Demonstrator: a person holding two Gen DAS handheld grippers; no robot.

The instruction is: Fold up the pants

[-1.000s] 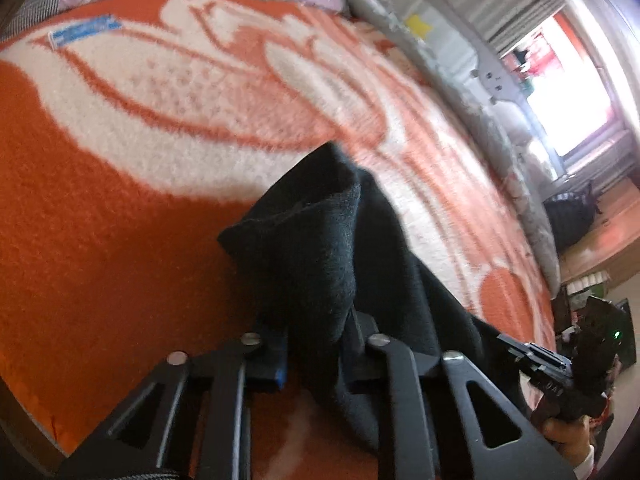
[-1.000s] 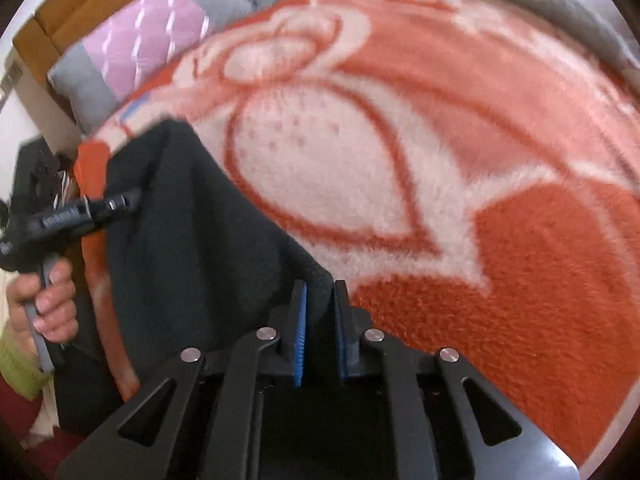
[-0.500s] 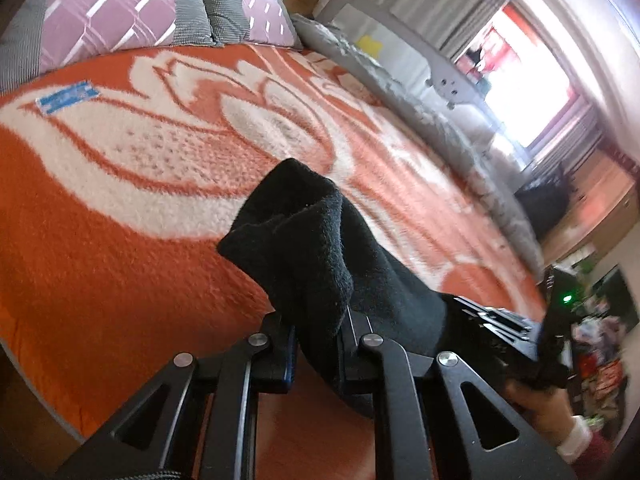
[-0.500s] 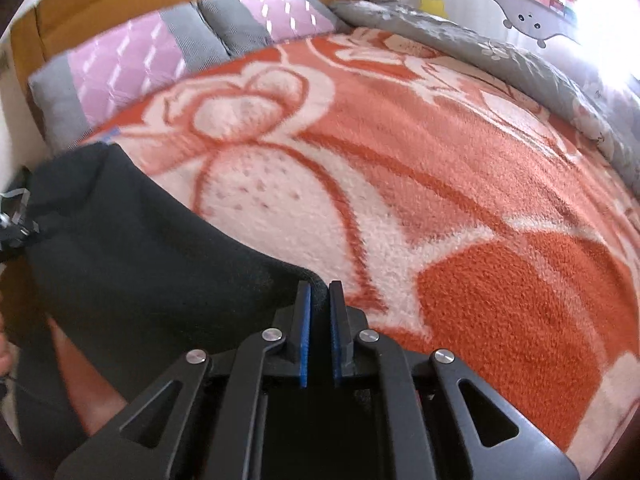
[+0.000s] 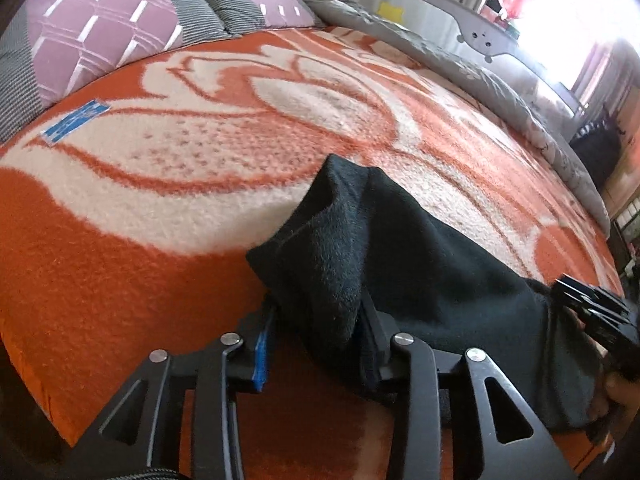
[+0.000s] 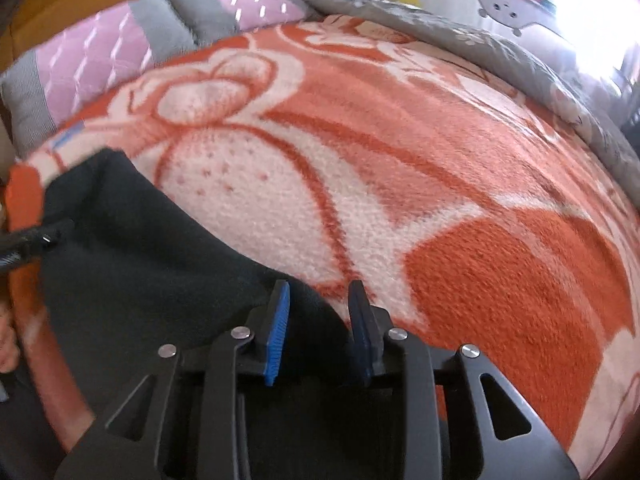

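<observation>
Pants [image 5: 400, 264]: matt black fleece-like cloth, soft nap. Blanket [image 5: 140, 280] across the frame centre: fuzzy orange-and-cream pile, rough-looking; quilted pillow [image 5: 100, 28], upper left, smooth purple and ribbed grey fabric. Left gripper [image 5: 316, 352]: matt black plastic, shiny metal rivets, ridged blue pads [image 6: 276, 336]; glossy wooden headboard [image 6: 100, 4], upper left.

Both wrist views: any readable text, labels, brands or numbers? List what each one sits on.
No text can be read in either view.
Blue tag on the blanket: has marks, too small and blurred to read.
Yellow patch on the bed rail: no lettering visible.
Pants, left gripper, right gripper: no visible label or brand.
</observation>
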